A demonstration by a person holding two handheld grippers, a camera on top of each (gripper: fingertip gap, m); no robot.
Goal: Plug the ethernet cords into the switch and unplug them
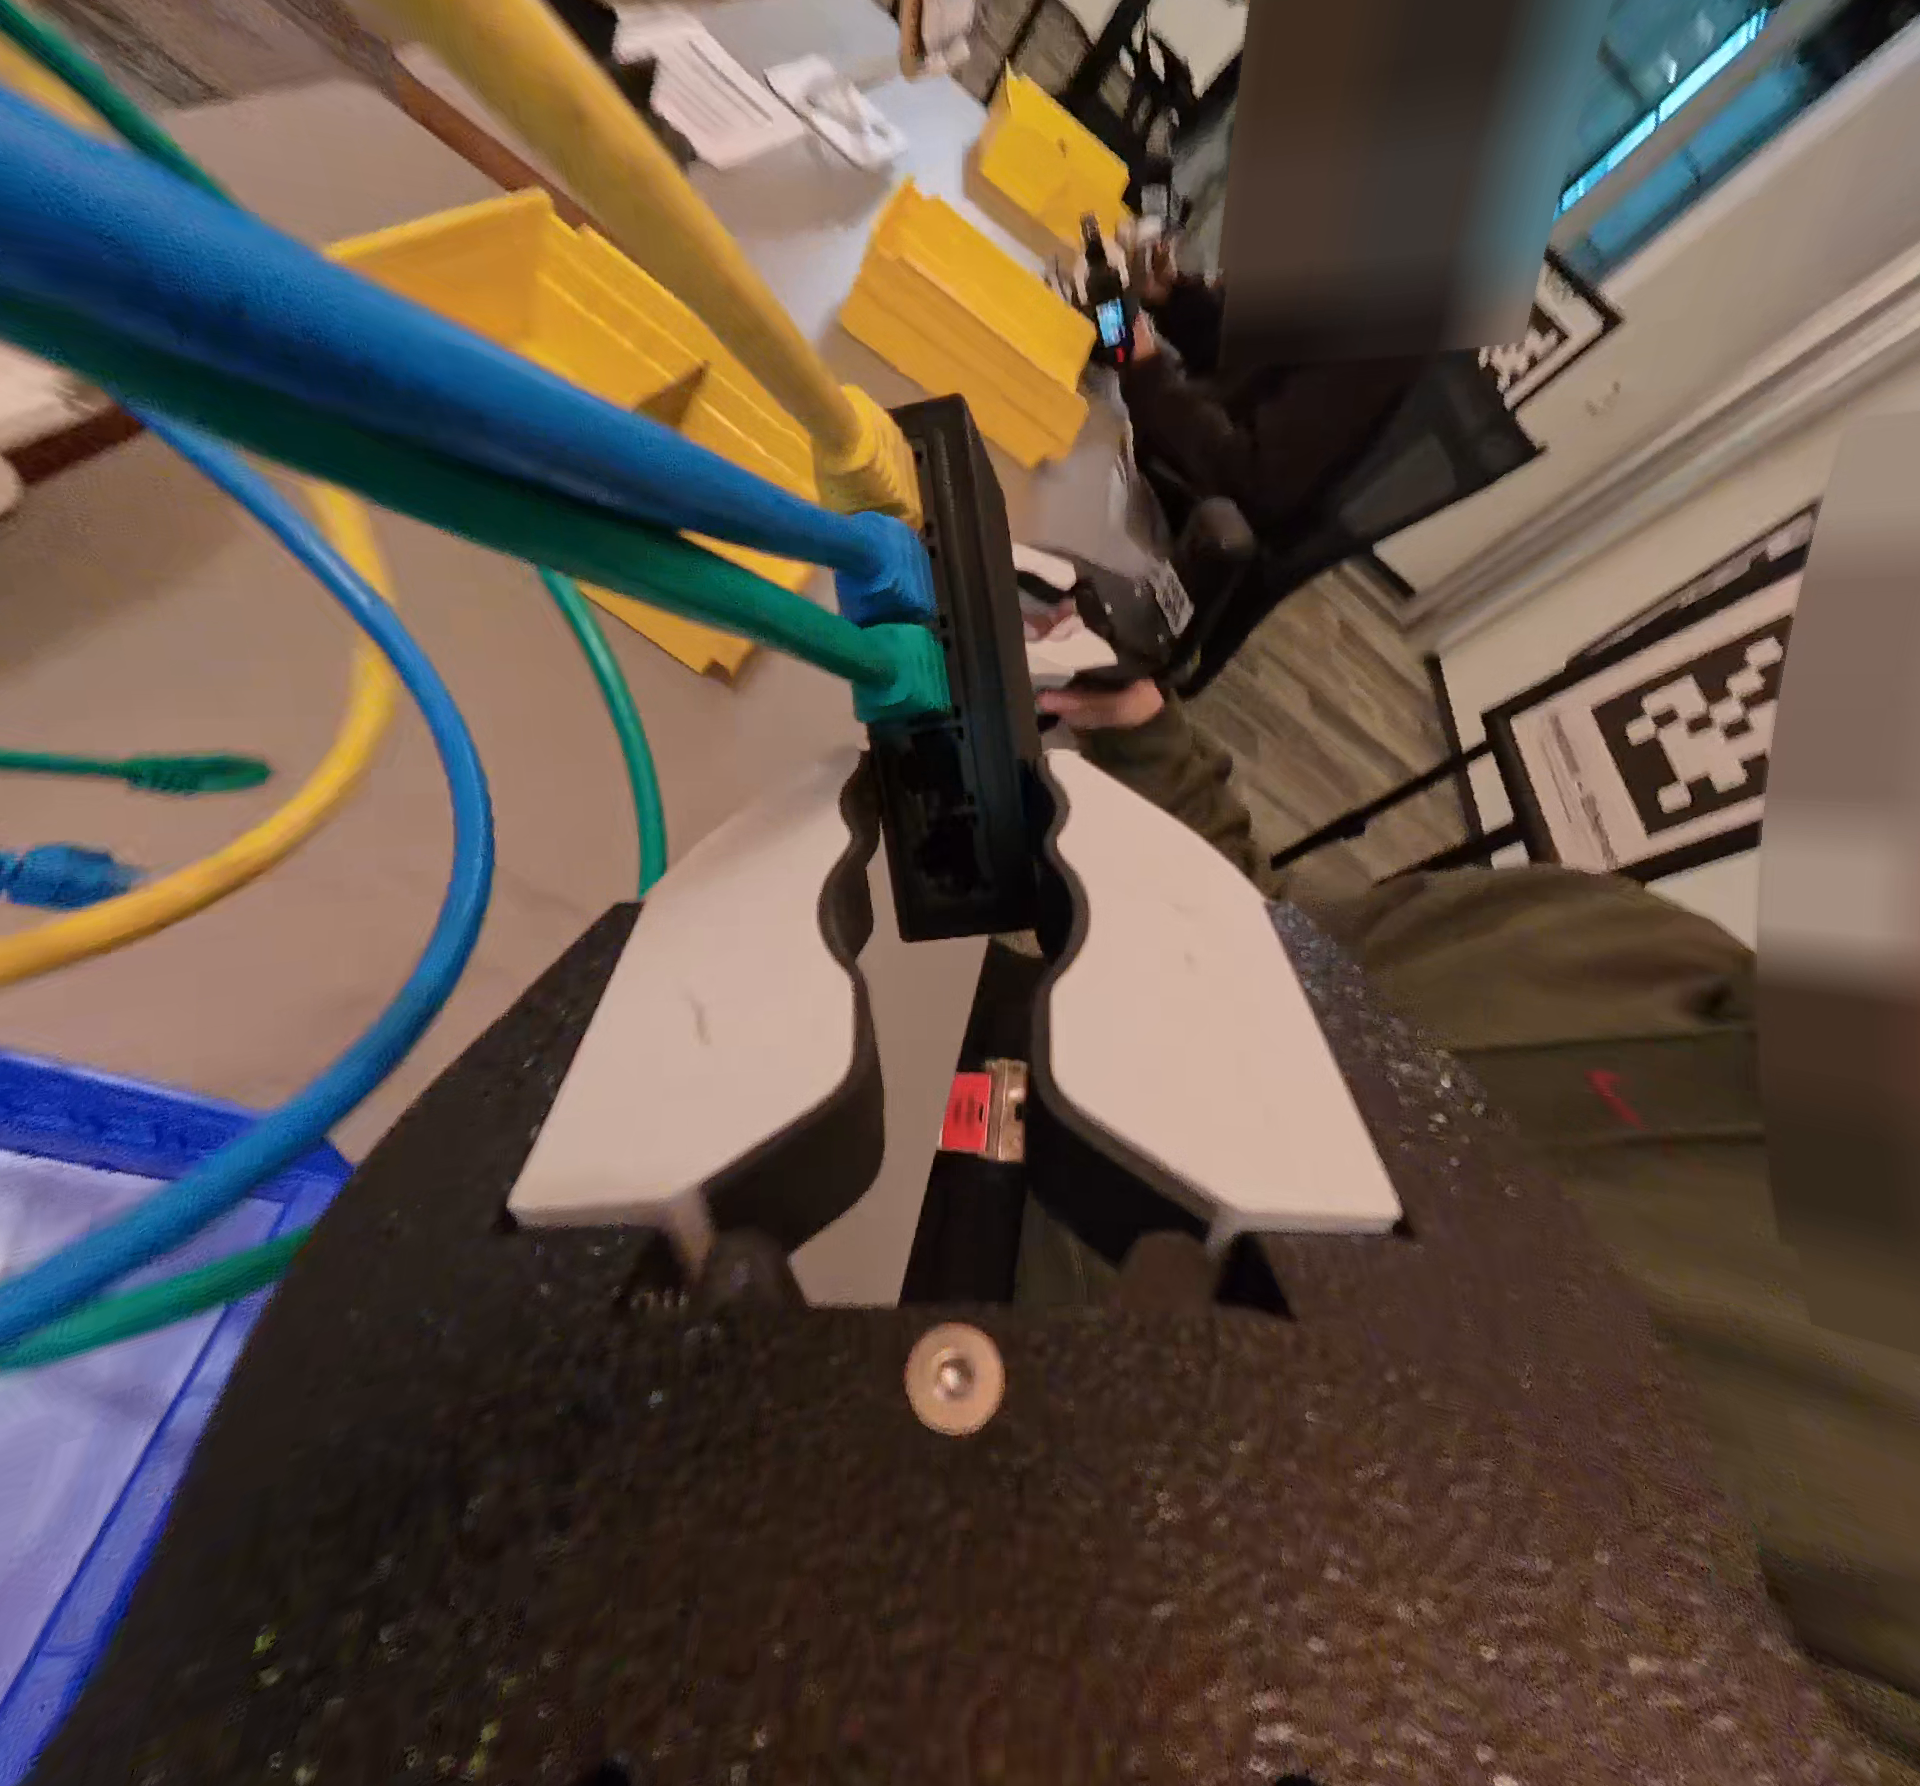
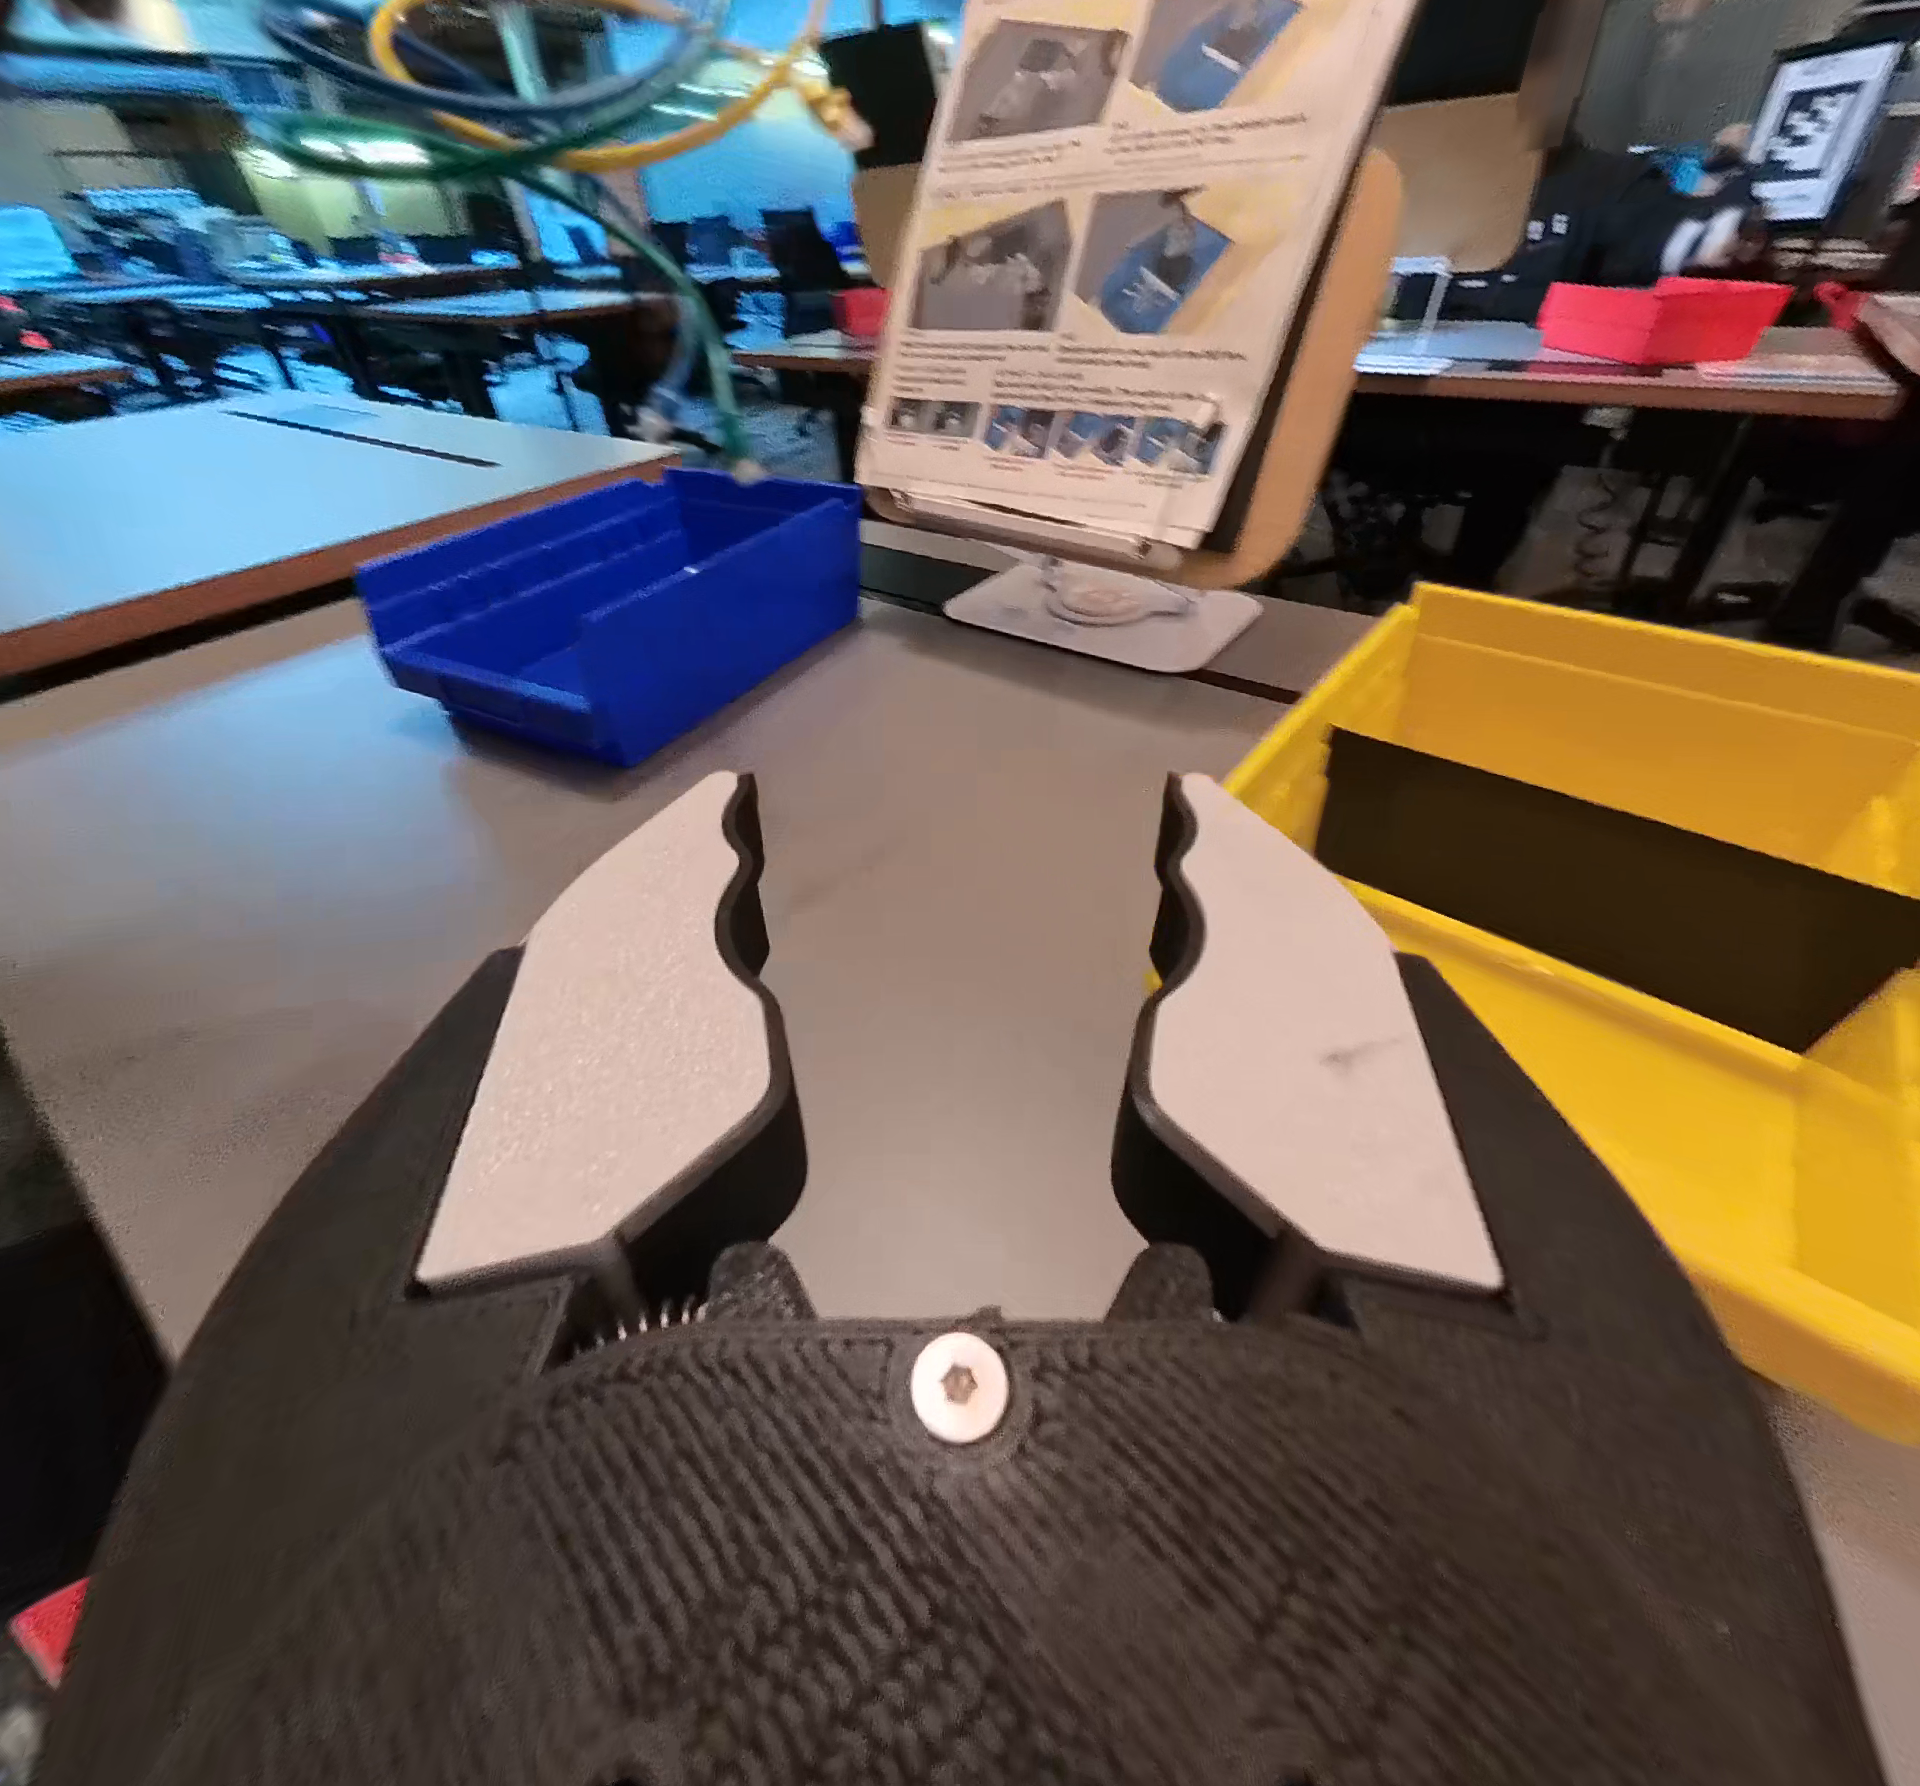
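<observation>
Left wrist view: grey tabletop (image 1: 312, 593), seen tilted, with yellow bins (image 1: 966, 313) beyond the fingertips and a blue bin (image 1: 125, 1217) cut off at the near left. Left gripper (image 1: 961, 863) is clamped on the near end of a black ethernet switch (image 1: 961, 656), which stands up past the tips. Three cords are plugged into its left face, farthest to nearest: yellow cord (image 1: 582, 126), blue cord (image 1: 416, 365), green cord (image 1: 644, 562). The ports nearest the fingers are empty. Loose loops crowd the space left of the tool; free green and blue plug ends lie on the table far left. To the right, an olive sleeve (image 1: 1558, 1113); blurred patches hide the rest.

Right wrist view: same grey table (image 2: 260, 853), large room behind, motion-blurred. Right gripper (image 2: 961, 863) is spread wide, nothing between its fingers, bare table ahead. Blue bin (image 2: 623, 624) ahead left, yellow bin (image 2: 1558, 957) close on the right and cut off by the frame, an instruction sheet on a stand (image 2: 1122, 230) straight ahead. Cables dangling upper left are smeared.
</observation>
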